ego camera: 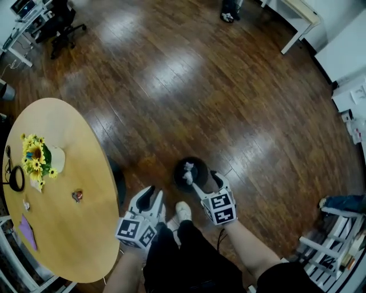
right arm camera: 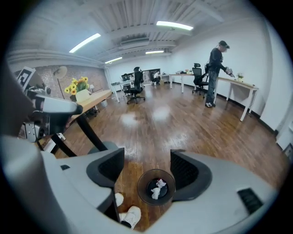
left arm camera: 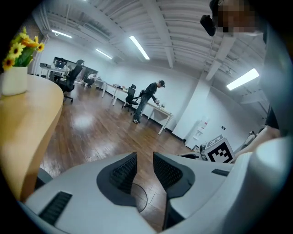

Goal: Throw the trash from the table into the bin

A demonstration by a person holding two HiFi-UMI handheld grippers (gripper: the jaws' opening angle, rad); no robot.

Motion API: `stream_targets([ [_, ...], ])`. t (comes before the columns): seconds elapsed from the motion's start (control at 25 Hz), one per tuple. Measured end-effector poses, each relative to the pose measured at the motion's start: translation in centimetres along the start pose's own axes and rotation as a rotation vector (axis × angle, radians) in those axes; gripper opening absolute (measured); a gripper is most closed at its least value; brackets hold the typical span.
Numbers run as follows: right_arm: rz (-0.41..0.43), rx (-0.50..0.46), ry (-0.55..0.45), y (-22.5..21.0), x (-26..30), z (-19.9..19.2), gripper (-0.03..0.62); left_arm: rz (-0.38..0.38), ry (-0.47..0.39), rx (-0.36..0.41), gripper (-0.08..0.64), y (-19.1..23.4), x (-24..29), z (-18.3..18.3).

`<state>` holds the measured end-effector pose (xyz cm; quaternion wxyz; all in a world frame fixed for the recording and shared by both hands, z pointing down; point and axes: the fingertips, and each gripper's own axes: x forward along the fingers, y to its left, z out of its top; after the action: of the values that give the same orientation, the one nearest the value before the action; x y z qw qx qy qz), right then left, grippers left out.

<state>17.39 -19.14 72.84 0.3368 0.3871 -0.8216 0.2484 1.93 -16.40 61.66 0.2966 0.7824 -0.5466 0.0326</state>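
The black round bin [ego camera: 178, 167] stands on the wood floor just right of the round wooden table [ego camera: 68, 229], with crumpled white paper [ego camera: 188, 171] inside. On the table lie a small dark wrapper [ego camera: 77, 196], a small pale scrap [ego camera: 26, 204] and a purple sheet [ego camera: 27, 232]. My right gripper [ego camera: 207, 182] hangs over the bin's near edge, open and empty; in the right gripper view the bin [right arm camera: 141, 187] and its paper [right arm camera: 157, 189] show between the right gripper [right arm camera: 146, 167] jaws, far below. My left gripper [ego camera: 153, 193] is beside the table edge; the left gripper [left arm camera: 145, 164] is open and empty.
A pot of sunflowers [ego camera: 43, 159] and a black cable [ego camera: 14, 177] sit on the table. My white shoe [ego camera: 183, 212] is near the bin. Office chairs [ego camera: 60, 26], a white desk [ego camera: 300, 17] and a rack [ego camera: 334, 240] lie around the open floor. A person [right arm camera: 215, 75] stands far off.
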Motion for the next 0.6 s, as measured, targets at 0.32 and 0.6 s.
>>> stream_targets([
  [0.32,-0.088,-0.050,-0.319,-0.1,-9.1,10.9,0.127,0.014,-0.197,0.089,0.107,-2.2,-4.1,9.6],
  [0.6,-0.045,-0.139,-0.498,2.7,-13.5,18.1,0.002,0.054,-0.407,0.197,0.035,-3.7,-10.3,17.6],
])
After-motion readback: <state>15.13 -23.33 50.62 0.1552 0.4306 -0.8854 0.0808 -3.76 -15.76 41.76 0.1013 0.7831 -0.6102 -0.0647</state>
